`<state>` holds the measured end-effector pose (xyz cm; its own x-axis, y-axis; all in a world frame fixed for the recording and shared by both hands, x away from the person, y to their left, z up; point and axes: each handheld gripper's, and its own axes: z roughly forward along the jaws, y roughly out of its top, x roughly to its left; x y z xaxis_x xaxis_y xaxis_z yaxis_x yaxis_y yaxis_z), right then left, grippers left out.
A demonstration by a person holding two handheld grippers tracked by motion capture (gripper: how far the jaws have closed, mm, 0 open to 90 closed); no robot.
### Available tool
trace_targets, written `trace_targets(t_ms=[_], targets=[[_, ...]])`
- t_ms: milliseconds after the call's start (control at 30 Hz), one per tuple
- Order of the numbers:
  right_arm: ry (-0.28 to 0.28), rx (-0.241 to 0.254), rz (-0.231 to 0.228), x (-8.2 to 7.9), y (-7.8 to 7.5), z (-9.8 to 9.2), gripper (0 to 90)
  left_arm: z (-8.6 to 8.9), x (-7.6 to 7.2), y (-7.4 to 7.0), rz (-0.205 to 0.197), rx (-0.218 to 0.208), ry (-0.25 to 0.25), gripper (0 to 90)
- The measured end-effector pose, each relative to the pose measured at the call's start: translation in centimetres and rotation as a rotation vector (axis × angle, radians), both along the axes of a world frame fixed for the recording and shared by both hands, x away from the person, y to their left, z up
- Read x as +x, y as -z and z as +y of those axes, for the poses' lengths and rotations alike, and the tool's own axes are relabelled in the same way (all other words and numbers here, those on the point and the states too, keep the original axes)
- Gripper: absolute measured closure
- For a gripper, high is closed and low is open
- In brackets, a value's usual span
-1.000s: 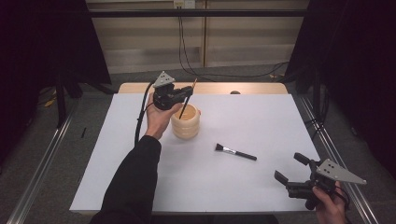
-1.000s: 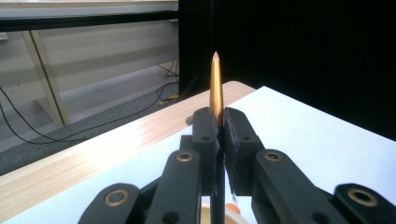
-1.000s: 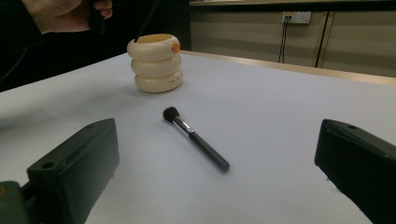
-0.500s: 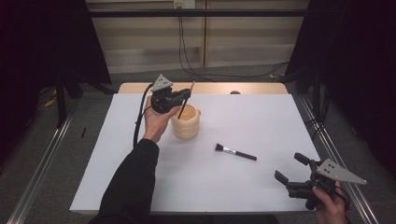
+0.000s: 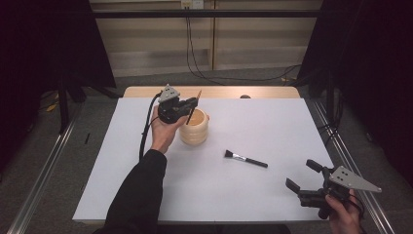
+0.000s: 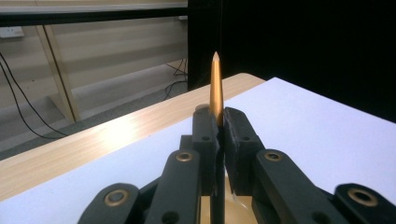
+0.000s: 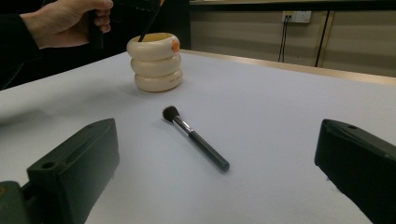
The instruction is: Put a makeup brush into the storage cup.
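My left gripper [image 5: 187, 108] clamps a pencil [image 5: 193, 106] above the cup [image 5: 194, 127], long axis tilted, lower end in the mouth; right gripper [image 5: 304, 178] open, idle, nearer the brush [image 5: 245, 159] lying flat up-left of it.

Lighting: even, from overhead; white table sheet [image 5: 272, 131] bright, surroundings dark to black; shadows soft and faint beneath the makeup brush [image 7: 195, 138]; mild glare on wooden table edge [image 6: 107, 135]; near jaws blurred in both gripper views; high view sharp.
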<state>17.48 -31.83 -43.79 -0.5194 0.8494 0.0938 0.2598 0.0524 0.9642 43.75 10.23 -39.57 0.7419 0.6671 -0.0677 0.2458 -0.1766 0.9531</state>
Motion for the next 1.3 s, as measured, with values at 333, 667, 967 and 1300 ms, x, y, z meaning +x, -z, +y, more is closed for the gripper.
trace_targets(t_ms=[333,667,967,1300], targets=[[-0.012,0.000,0.004,0.0,0.0,0.1,0.0,-0.7,0.1,0.8,-0.005,-0.018,0.017,83.7],[-0.013,0.000,0.007,0.0,0.0,0.1,0.0,-0.5,0.8,1.3,0.008,-0.014,0.004,83.8],[-0.006,0.002,0.008,0.0,0.0,0.0,0.0,-0.1,0.4,1.7,0.023,-0.014,0.002,83.8],[-0.009,0.003,0.008,0.0,0.0,0.2,0.0,0.5,-0.3,2.6,0.057,-0.046,0.010,83.8]])
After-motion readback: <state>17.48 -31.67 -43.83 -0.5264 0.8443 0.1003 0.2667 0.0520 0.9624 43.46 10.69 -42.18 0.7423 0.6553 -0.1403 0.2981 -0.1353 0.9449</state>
